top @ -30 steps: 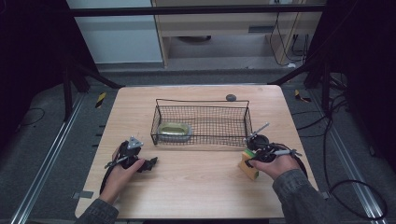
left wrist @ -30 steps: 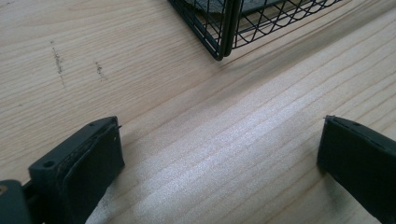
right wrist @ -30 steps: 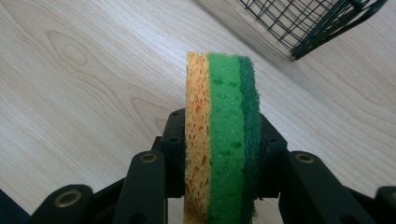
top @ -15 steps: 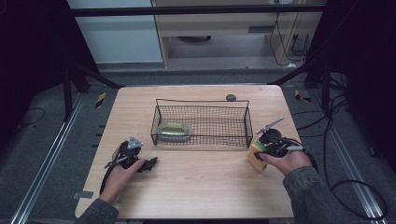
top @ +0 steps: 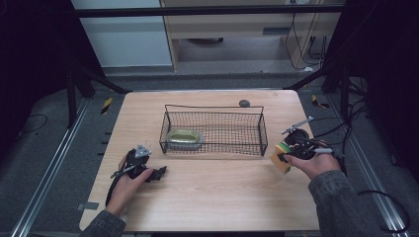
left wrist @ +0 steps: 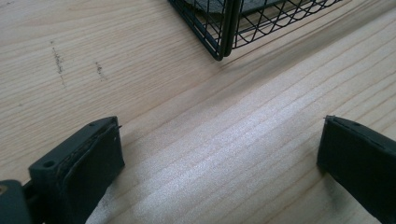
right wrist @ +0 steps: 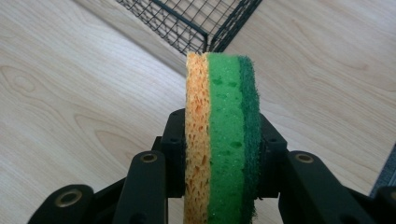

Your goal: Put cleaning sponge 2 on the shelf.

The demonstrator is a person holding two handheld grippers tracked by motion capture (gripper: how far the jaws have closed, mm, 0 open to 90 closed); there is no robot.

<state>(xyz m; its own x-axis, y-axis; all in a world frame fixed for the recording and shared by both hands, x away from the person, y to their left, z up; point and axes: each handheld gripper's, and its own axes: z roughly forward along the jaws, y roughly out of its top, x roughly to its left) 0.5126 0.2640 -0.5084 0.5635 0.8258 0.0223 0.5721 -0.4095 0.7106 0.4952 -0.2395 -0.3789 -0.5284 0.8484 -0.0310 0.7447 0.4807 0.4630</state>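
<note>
Sponge (right wrist: 219, 140): is being held on edge between the fingers of the right gripper (top: 282, 156), just off the right end of the wire basket (top: 212, 129) and, as far as can be judged, raised clear of the desk (top: 217, 197).
Sponge build: three layers are being shown in the right gripper view, an orange porous one, a bright green one and a dark green scouring one.
Handling: it is being judged light, soft and springy, not fragile, and rough enough not to slip.
Where to hold: the two broad faces are being pressed near the lower middle, which is judged the right place; a hard squeeze is likely to be deforming it.
Right fingers (right wrist: 273, 154): are being kept narrow, clamped on the sponge.
Left gripper (top: 150, 173): is being rested on the desk near the basket's left corner, its fingers (left wrist: 88, 163) standing wide with nothing between them.
Basket contents: a yellow-green dish (top: 184, 138) is lying at the left end.
Change from earlier: the right gripper and sponge are being carried further to the right and slightly up; the left gripper is being kept where it was.
</note>
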